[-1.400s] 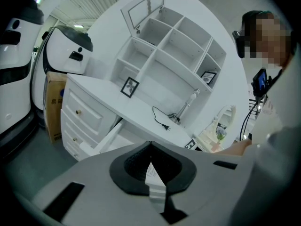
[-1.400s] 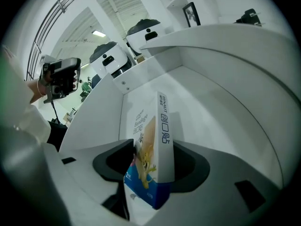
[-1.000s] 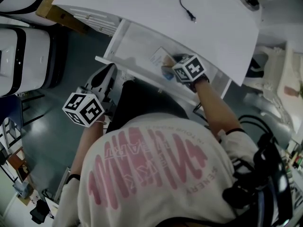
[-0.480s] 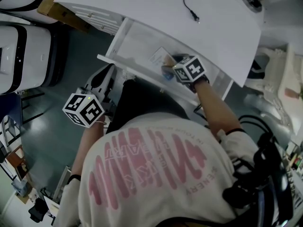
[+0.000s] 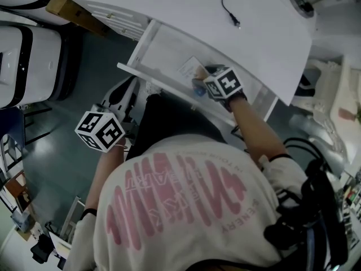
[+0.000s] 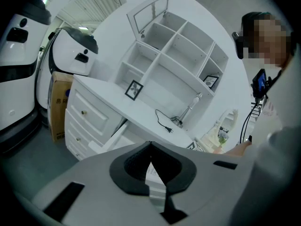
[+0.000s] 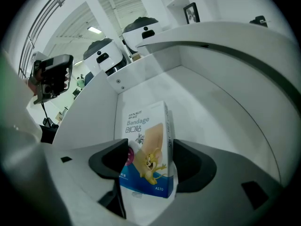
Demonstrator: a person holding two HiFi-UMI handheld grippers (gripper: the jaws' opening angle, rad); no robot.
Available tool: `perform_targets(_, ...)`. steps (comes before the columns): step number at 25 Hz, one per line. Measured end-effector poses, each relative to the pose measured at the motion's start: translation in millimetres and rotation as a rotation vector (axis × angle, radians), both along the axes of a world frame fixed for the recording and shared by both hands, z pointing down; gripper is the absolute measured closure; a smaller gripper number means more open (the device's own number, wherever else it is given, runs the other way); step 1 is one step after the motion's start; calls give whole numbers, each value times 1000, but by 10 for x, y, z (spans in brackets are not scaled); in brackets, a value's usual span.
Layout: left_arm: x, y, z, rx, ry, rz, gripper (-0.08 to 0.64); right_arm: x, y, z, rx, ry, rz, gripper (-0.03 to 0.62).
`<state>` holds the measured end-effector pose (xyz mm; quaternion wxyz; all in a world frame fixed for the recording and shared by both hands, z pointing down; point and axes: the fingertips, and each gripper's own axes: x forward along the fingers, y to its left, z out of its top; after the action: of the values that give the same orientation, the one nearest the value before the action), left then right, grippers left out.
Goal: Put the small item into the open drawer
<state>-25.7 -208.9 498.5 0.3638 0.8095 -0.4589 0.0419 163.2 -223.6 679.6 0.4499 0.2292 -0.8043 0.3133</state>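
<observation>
A small bandage box (image 7: 146, 147) with a cartoon print lies on the floor of the open white drawer (image 7: 155, 72), and it also shows in the head view (image 5: 188, 67). My right gripper (image 7: 148, 163) reaches down into the drawer (image 5: 163, 86) with the box between its jaws. These jaws have just been opening and stand wide, with the pads loose beside the box. In the head view the right gripper (image 5: 198, 82) sits at the drawer's right part. My left gripper (image 5: 120, 96) hangs outside the drawer front, shut on nothing (image 6: 150, 185).
The white desk top (image 5: 192, 10) above the drawer carries a black cable with a plug (image 5: 232, 17). A shelf unit (image 6: 174, 51) and a small picture frame (image 6: 134, 89) stand on it. White machines (image 5: 28, 66) stand left, and a cardboard box (image 6: 59, 108) beside the side drawers (image 6: 87, 114).
Both grippers keep their places. The right gripper stays over the bandage box in the drawer; only the view shifts slightly.
</observation>
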Motion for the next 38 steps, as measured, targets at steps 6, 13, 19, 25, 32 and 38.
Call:
perform_targets(6, -30, 22, -1, 0, -2, -9, 531, 15, -3, 10, 17, 29, -8, 279)
perform_targets(13, -56, 57, 11, 1, -1, -11, 531, 6, -13, 28, 12, 40, -1, 279)
perform_targets(19, -86, -4, -33, 19, 3, -50, 531, -14, -23, 55, -52, 99, 39, 279)
perform_targets(25, -52, 51, -70, 26, -13, -63, 531, -24, -3, 69, -79, 118, 72, 279)
perform_targets(32, -132, 10, -298, 64, -55, -130, 531, 51, 47, 25, -48, 165, 35, 279)
perform_targets(38, -91, -53, -499, 93, -24, -149, 531, 201, 88, -170, -61, 190, 71, 279)
